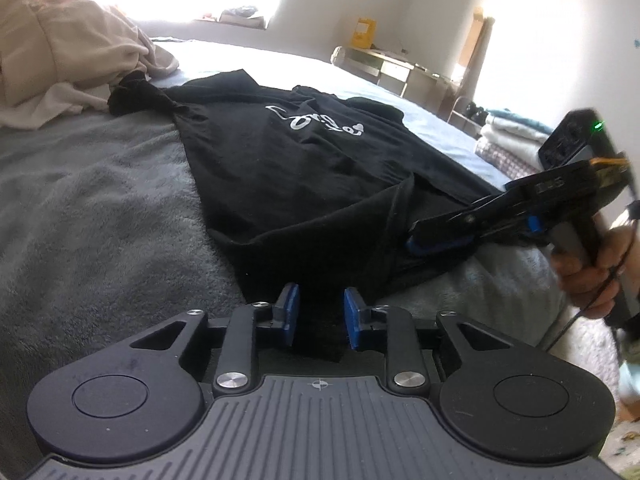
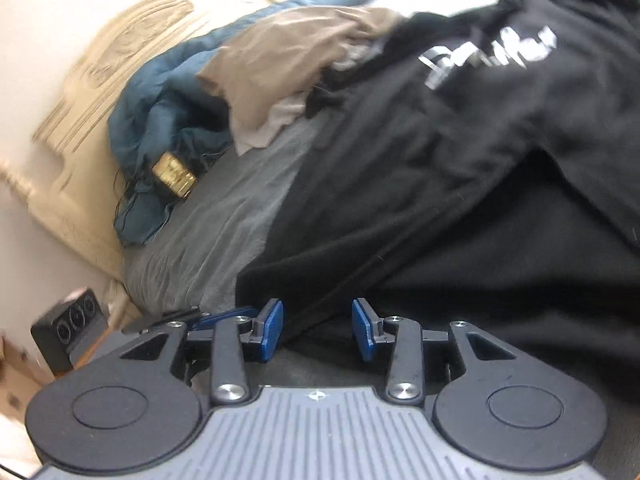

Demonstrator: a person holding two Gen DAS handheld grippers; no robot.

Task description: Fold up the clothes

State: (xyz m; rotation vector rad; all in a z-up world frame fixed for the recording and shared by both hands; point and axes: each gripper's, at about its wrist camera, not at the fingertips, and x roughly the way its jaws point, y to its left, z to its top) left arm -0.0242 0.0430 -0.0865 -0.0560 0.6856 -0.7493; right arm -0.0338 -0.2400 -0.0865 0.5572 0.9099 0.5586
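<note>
The left claw (image 1: 318,312) has its blue pads (image 1: 289,308) spread, with the near hem of the black shirt (image 1: 288,160) lying in the gap between them; the pads stand apart and are not pressing the cloth. Just ahead of it and to its right, the right claw (image 1: 416,240) reaches in from the side, low on the shirt's near corner, gripped by a hand (image 1: 592,272). From the right wrist view, the right claw (image 2: 318,330) is also spread, a dark fold of shirt (image 2: 460,200) running up between its pads (image 2: 272,328), which do not touch it.

Beyond both claws the shirt lies flat on a grey blanket (image 1: 92,208), white lettering (image 1: 316,122) facing up, one sleeve twisted off to the far left. Past that sleeve sits a heap of beige cloth (image 1: 60,52). In the right wrist view, a blue cloth (image 2: 160,120) is bunched left of the beige one, against a pale carved headboard (image 2: 100,72).

Far ahead and right of the left claw, a stack of folded towels (image 1: 508,136) stands at the bed's edge, and a low desk (image 1: 392,68) sits against the wall.
</note>
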